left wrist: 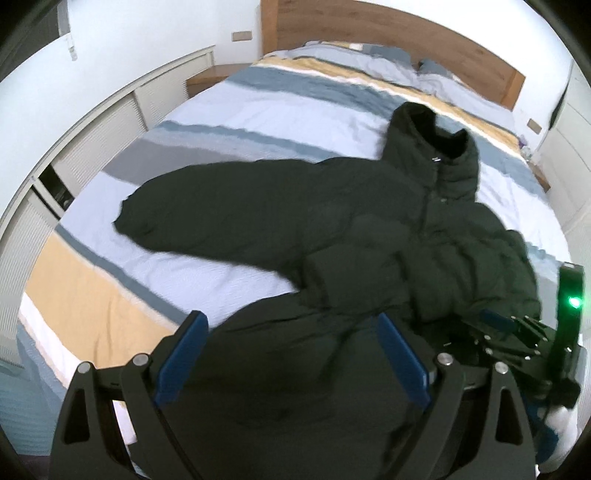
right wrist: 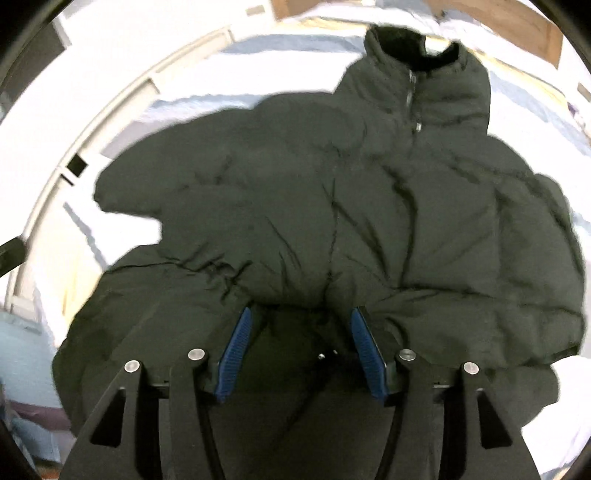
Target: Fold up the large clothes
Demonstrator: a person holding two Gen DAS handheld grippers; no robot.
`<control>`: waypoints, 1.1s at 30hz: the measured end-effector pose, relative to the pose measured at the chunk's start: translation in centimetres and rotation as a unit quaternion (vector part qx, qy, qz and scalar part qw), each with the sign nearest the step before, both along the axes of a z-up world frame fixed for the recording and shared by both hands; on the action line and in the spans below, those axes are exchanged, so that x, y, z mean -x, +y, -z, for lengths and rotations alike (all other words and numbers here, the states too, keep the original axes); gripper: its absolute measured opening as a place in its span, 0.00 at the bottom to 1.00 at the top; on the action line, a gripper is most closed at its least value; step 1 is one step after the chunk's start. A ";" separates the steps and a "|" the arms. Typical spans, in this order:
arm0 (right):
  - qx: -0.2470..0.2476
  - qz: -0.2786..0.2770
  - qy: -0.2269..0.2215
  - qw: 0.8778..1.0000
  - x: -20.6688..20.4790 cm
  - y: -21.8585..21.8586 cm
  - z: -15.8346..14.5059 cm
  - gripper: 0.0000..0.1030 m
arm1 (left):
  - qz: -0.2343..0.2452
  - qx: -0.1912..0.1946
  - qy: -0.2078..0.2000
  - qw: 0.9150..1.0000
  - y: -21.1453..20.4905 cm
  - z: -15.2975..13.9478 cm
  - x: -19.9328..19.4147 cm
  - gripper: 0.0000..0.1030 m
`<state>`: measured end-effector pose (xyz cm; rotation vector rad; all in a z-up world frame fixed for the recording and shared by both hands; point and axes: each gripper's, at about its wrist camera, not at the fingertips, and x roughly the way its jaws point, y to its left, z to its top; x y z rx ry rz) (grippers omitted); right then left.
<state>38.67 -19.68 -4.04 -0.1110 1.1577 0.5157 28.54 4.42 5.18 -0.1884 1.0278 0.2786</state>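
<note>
— Jacket (left wrist: 369, 206) first: where did it lie?
— Dark green and puffy, it was spread front-up on the bed (left wrist: 229, 122), collar (left wrist: 443, 144) toward the wooden headboard (left wrist: 369, 26), zip closed up the chest. One sleeve (left wrist: 207, 218) stretched out flat to the left across the striped cover. The other side looked bunched and folded inward over the body, and the hem end was humped up nearest the cameras.
— And the left gripper (left wrist: 291, 350)?
— Its blue pads (left wrist: 184, 354) stood wide apart above the hem end of the jacket. Dark cloth filled the gap between them, but neither pad pressed on it as far as I could see; the picture was somewhat blurred.
— The right gripper (right wrist: 301, 347)?
— Spread partway, pointing steeply down at the jacket's lower middle. Its blue pads (right wrist: 236, 354) sat against a puffed fold of cloth at their tips, with dark fabric showing in the gap behind them. They did not pinch it. In the left view the right gripper (left wrist: 517, 332) showed at the jacket's right edge, with a green light (left wrist: 574, 302) glowing on it.
— Around the bed?
— Pale louvred cupboard doors (left wrist: 103, 136) ran along the left wall, and a wooden bedside table (left wrist: 210, 77) stood beside the headboard.
</note>
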 end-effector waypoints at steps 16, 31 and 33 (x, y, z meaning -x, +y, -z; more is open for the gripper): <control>0.032 0.090 -0.043 0.995 -5.0 -17.9 -3.2 0.55 | 0.121 0.038 -0.002 0.992 -19.4 4.5 -11.7 0.91; 0.043 0.116 0.011 0.992 -8.1 -18.6 4.8 0.59 | 0.136 0.011 0.071 0.988 -16.9 15.6 -15.4 0.91; 0.049 0.116 0.012 0.992 -8.1 -18.7 4.6 0.59 | 0.130 0.013 0.072 0.989 -16.2 14.7 -15.0 0.91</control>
